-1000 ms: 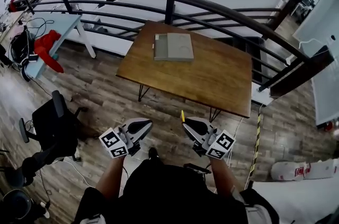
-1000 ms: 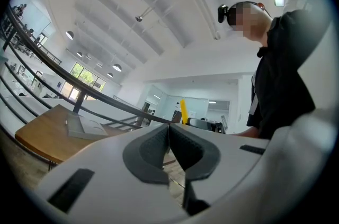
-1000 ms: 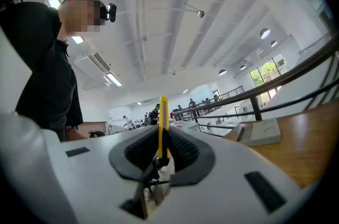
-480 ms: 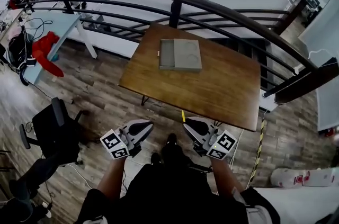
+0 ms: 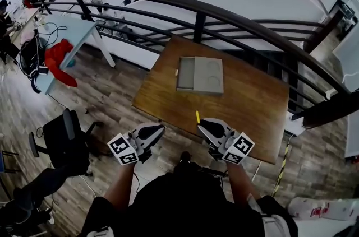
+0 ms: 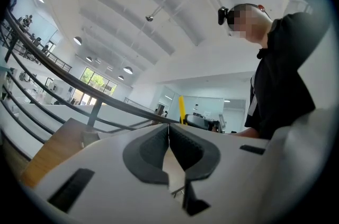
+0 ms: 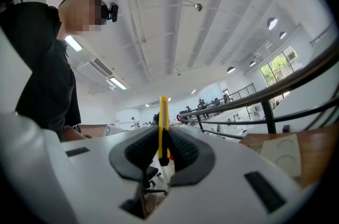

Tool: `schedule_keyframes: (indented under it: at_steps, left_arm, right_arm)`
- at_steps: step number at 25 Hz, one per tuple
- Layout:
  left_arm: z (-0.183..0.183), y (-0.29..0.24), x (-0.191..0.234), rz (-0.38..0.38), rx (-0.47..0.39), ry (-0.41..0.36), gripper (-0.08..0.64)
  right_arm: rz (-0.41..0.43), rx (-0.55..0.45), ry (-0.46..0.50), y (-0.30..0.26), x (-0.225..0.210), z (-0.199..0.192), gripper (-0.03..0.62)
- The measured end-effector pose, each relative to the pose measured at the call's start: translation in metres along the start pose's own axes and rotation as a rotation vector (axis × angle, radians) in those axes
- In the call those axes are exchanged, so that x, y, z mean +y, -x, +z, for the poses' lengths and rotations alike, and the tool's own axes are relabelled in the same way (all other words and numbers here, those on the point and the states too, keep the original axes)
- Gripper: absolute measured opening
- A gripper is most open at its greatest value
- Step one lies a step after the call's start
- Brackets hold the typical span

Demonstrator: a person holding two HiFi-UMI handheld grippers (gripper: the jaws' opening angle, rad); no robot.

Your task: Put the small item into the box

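A flat grey box (image 5: 199,75) lies open on a brown wooden table (image 5: 247,107) ahead of me; its corner also shows in the right gripper view as the box (image 7: 286,153). My right gripper (image 5: 203,124) is shut on a thin yellow stick (image 5: 197,117), which stands up between the jaws as the yellow stick (image 7: 163,125). It hovers at the table's near edge, short of the box. My left gripper (image 5: 158,129) is shut with nothing in it, held over the floor just left of the table; its jaws (image 6: 169,135) meet.
A curved dark railing (image 5: 224,14) runs behind the table. A black office chair (image 5: 70,138) stands at the left on the wood floor. A light blue table (image 5: 67,42) with a red cloth (image 5: 60,59) is further left.
The table and box have come nearer and lower in the head view as I walked towards them. Both grippers kept their pose and the right one kept its stick.
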State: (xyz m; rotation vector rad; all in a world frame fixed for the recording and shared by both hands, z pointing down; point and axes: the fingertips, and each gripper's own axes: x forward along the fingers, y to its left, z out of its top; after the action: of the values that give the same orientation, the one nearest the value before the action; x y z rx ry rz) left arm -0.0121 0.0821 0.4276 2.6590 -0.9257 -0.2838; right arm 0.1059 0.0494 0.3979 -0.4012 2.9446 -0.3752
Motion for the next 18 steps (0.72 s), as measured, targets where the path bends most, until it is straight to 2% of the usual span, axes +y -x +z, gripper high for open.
schedule_keyframes:
  at_steps: [7, 18]
  left_arm:
    - [0.021, -0.035, 0.029, 0.045, -0.009, -0.032, 0.017]
    - [0.029, -0.070, 0.074, 0.046, 0.015, -0.028, 0.017]
  right_arm:
    - [0.053, -0.007, -0.007, -0.009, -0.049, 0.017, 0.067]
    - [0.052, -0.008, -0.034, -0.026, -0.101, 0.012, 0.067]
